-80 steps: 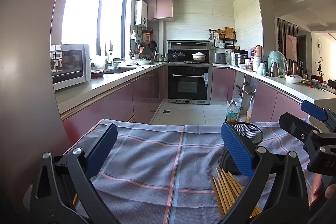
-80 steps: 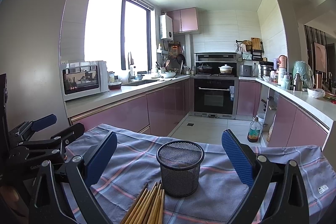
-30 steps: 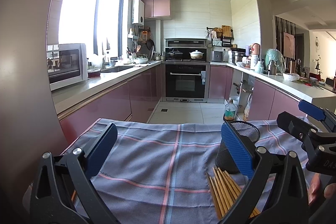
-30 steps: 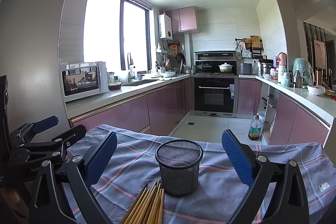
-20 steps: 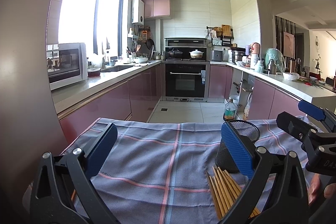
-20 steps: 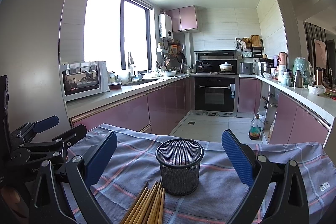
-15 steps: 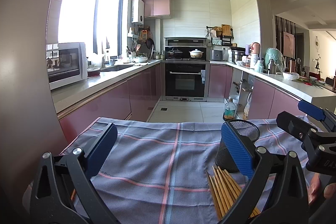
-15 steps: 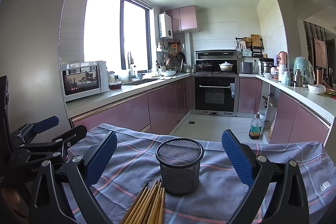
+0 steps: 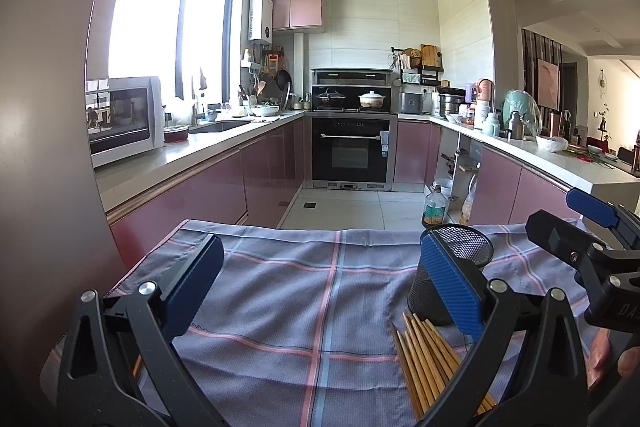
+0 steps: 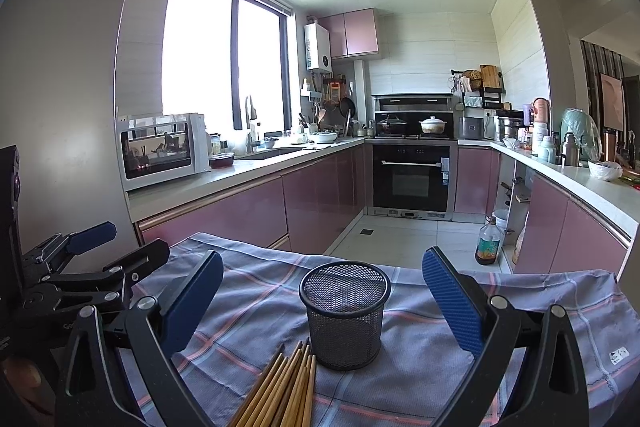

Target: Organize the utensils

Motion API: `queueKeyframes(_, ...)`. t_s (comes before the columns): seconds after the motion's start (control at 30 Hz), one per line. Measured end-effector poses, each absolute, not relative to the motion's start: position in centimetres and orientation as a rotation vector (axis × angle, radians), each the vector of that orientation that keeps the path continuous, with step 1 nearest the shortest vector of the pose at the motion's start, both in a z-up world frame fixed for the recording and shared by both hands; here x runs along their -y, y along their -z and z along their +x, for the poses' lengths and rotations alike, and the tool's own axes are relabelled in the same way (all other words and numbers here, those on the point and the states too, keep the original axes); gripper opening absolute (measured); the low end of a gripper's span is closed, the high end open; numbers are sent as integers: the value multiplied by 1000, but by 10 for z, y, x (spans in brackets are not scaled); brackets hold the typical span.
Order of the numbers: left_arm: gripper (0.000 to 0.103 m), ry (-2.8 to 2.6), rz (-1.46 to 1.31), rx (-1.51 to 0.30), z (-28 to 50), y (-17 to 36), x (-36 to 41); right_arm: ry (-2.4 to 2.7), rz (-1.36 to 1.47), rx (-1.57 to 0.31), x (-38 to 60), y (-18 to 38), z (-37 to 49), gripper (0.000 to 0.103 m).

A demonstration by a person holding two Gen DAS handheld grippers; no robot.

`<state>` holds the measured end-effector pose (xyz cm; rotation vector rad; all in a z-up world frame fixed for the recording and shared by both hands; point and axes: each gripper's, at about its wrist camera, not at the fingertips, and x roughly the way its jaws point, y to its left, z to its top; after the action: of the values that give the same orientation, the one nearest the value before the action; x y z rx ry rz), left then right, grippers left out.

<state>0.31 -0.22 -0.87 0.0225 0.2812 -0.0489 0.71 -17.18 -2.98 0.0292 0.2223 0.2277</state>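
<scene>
Hovering unchanged, both grippers (left, right) stay spread near chopsticks.

Bright daylight from blown-out window, ceiling glare, sharp focus, strong fisheye edge distortion

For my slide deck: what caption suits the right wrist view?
Open right gripper facing an empty mesh cup and a bundle of chopsticks on a plaid cloth.
</scene>
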Motion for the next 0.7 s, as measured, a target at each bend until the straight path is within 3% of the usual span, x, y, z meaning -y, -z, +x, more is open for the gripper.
queueKeyframes(0.23,97,100,26,-342,11,15,0,-254,16,-286,173,38,8,96)
queueKeyframes(0.53,97,186,113,-571,39,62,14,-329,-47,-557,173,82,23,96)
queueKeyframes(0.7,91,238,164,-700,58,99,29,-351,-42,-713,175,110,38,78)
